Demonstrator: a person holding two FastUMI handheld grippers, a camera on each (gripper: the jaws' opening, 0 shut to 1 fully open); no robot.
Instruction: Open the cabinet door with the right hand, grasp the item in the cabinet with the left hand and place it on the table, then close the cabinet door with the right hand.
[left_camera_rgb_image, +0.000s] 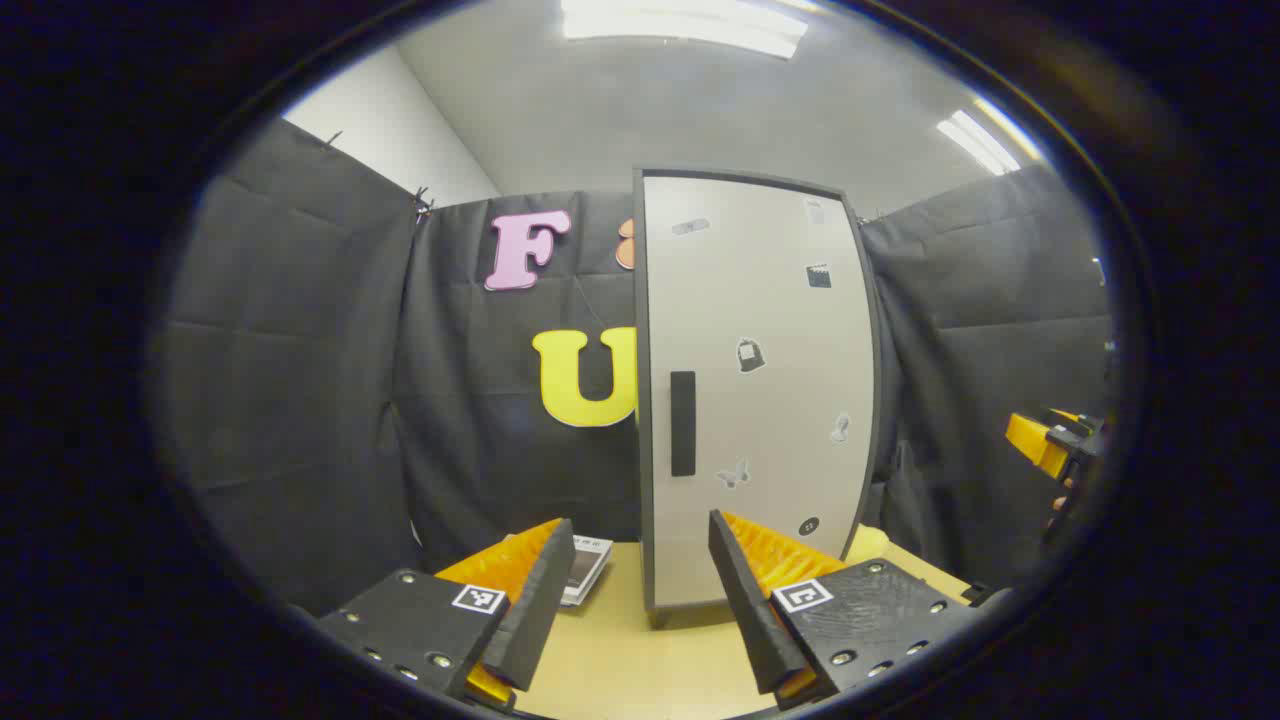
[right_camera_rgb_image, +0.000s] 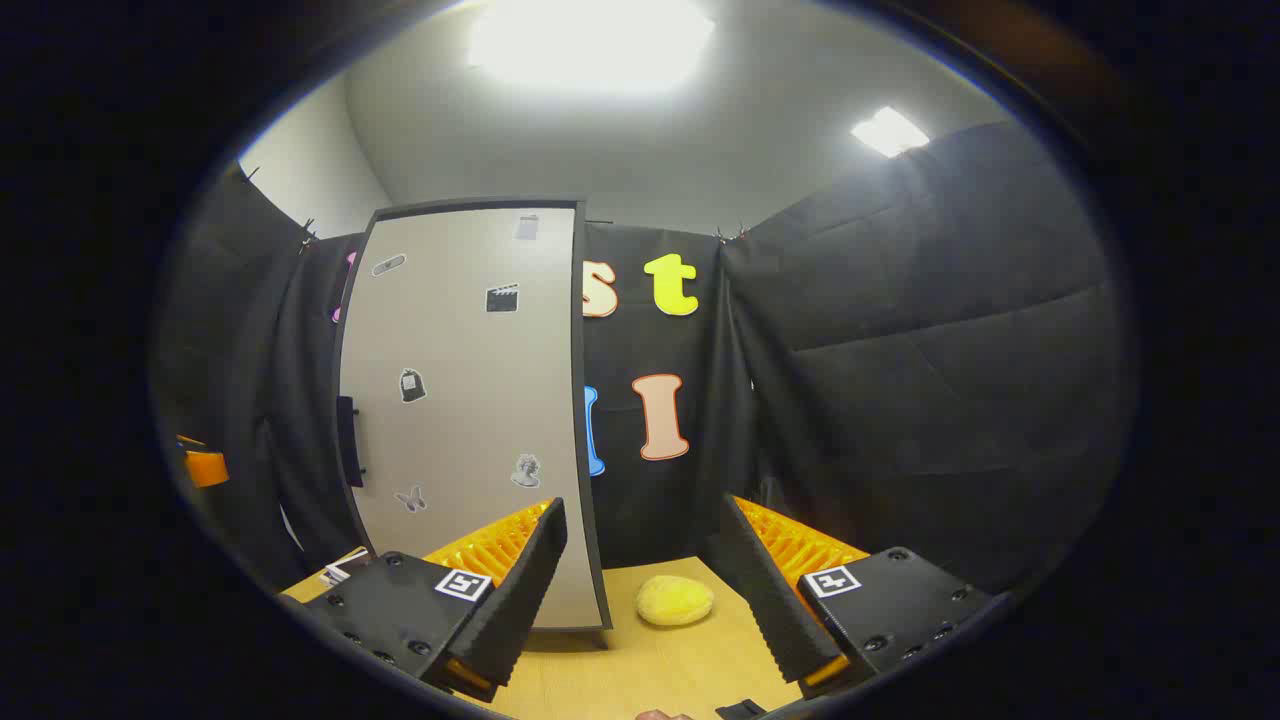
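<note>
Left gripper view has the left gripper (left_camera_rgb_image: 640, 590) spread wide and empty before the closed cabinet door (left_camera_rgb_image: 760, 390) on the table (left_camera_rgb_image: 620, 660), while right gripper view shows the right gripper (right_camera_rgb_image: 640, 590) equally apart, holding nothing, a yellow lump (right_camera_rgb_image: 674, 600) lying beside the cabinet.

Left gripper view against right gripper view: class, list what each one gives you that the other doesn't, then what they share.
Left gripper view: the left gripper open at the bottom, and the right gripper far off at the edge. Right gripper view: the right gripper open at the bottom, the left one far off, and a yellow lumpy item lying beside the cabinet. Shared: the shut cabinet with its dark handle, the papers and the table.
</note>
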